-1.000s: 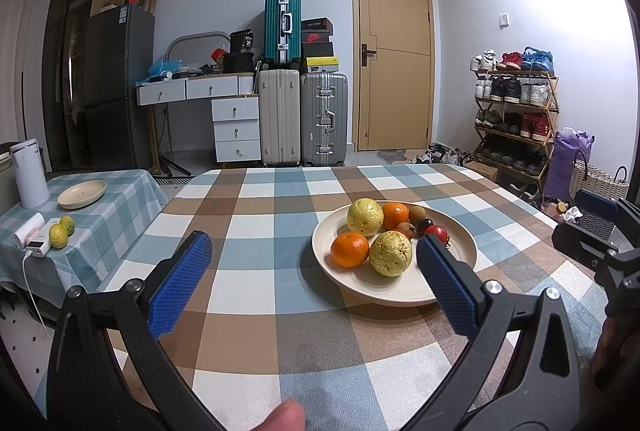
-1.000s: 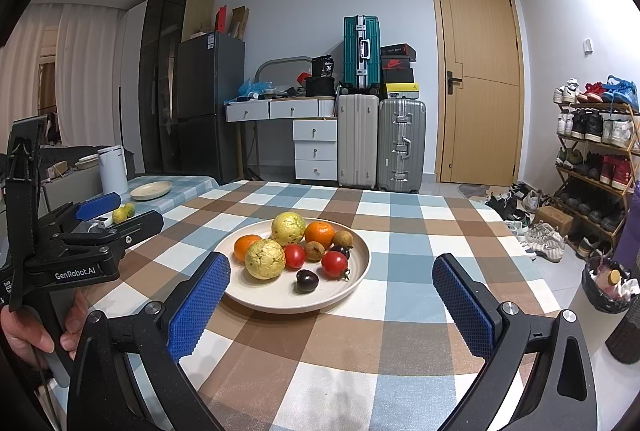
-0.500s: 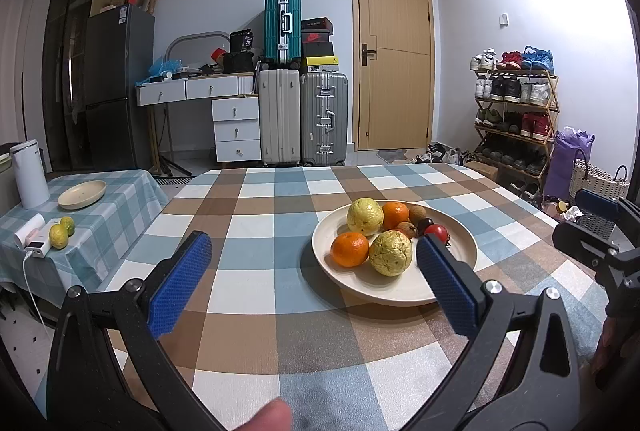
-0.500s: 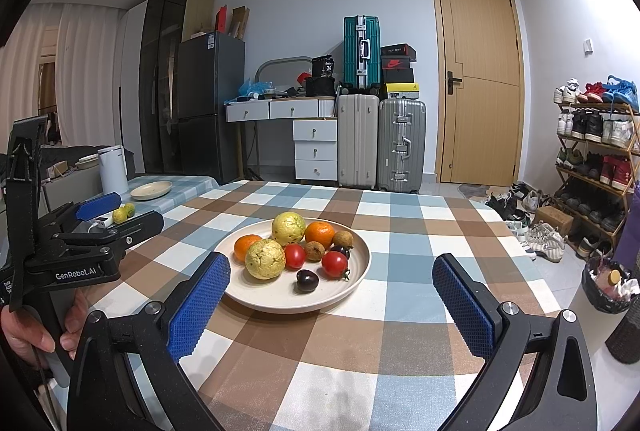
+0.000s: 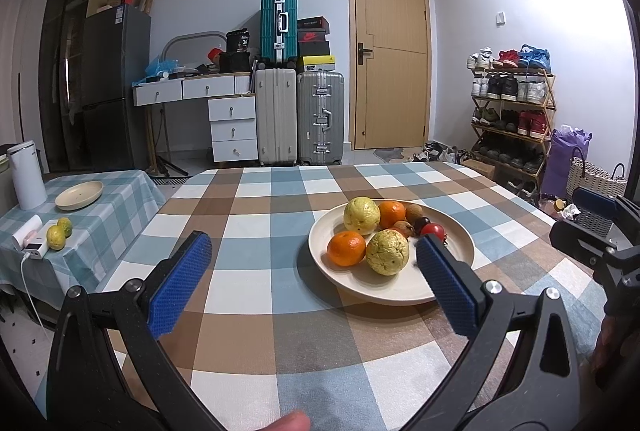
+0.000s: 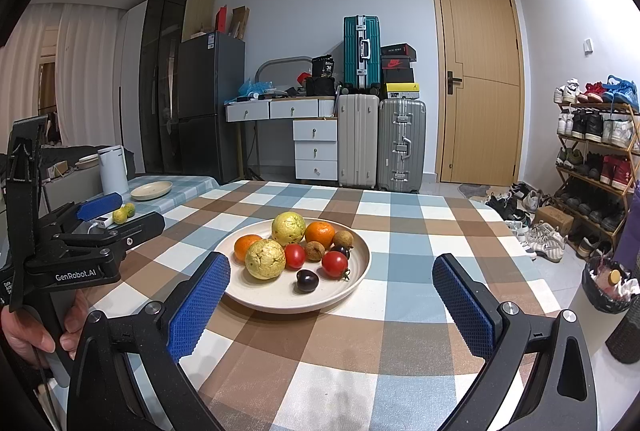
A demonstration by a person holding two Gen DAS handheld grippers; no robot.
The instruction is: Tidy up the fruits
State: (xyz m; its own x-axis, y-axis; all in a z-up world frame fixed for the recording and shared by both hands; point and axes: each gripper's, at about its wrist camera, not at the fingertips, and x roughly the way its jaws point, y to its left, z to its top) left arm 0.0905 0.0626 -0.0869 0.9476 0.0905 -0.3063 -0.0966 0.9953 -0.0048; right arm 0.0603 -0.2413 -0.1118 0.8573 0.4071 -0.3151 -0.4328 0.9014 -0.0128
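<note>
While both hand-held tools hang low over the near edge of the checked brown, blue and white tablecloth [image 6: 400, 231], neither has hold of anything; the left gripper [image 5: 312, 283] stands with its blue textured pads [image 5: 180, 287] spread wide, above bare cloth, its right-hand pad overlapping the near rim of the plate in that view; the right gripper [image 6: 332, 303] is likewise spread wide with nothing between its fingers, and the left tool's black body shows at that view's left edge, gripped by a bare hand [image 6: 28, 335]; just beyond the fingertips sits the round cream ceramic plate [image 6: 356, 283], resting flat on the table; at its near side lies a small dark plum [image 6: 307, 280], with two red cherry tomatoes [image 6: 334, 264] close by and a bumpy pale yellow citrus [image 6: 265, 258] to their left; behind these are a smooth orange mandarin [image 6: 245, 245], a second yellow citrus [image 6: 288, 228], another orange [image 6: 320, 233] and small brown round fruits [image 6: 343, 239], all crowded together and touching; farther off to the left, a lower side table with a green-checked cloth [image 5: 120, 199] carries an empty cream dish [image 5: 79, 195], two yellow-green citrus fruits [image 5: 59, 233] and a white kettle [image 5: 26, 175]; along the back wall stand grey and white suitcases [image 5: 300, 115], a wooden door [image 5: 390, 51] and a shoe rack [image 5: 512, 111].
</note>
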